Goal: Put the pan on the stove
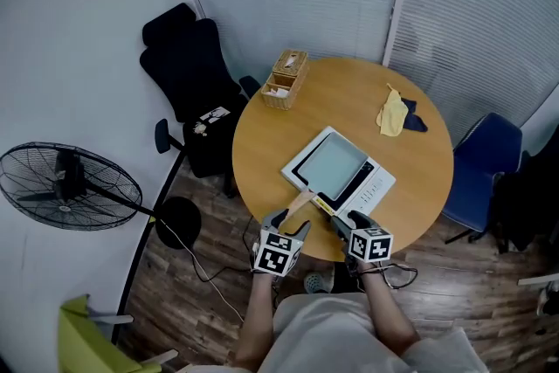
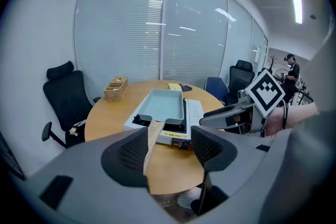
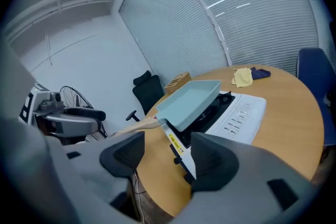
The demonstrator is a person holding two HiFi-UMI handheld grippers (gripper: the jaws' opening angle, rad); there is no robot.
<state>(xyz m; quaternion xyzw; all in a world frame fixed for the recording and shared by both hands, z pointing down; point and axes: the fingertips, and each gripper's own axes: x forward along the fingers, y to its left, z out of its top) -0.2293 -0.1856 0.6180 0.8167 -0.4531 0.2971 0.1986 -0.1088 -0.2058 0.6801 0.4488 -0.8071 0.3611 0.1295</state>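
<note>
- the round wooden tabletop [image 1: 262,144] fills the middle of the head view, with closed blinds behind it.
- a black office chair [image 1: 188,74] stands at its far left edge, and a blue chair [image 1: 485,162] at its right.
- a black floor fan [image 1: 70,186] stands on the wooden floor, well apart from the tabletop on the left.
- the white stove [image 1: 376,183] lies near the tabletop's near edge, turned at an angle.
- the pan [image 1: 332,163], pale blue-grey and rectangular, sits on the stove's burner. its wooden handle [image 1: 300,201] reaches out past the stove's corner toward the person.
- a wicker basket [image 1: 286,79] stands at the far left rim.
- a yellow cloth [image 1: 392,113] lies toward the far right, touching a dark cloth [image 1: 415,120].
- the left claw [image 2: 169,138] is spread apart around the end of the handle. the handle runs close along the left pad; whether it touches, i cannot tell.
- the right claw [image 3: 163,152] is also spread apart and holds nothing. it hovers just beside the stove's front edge, near the left claw.
</note>
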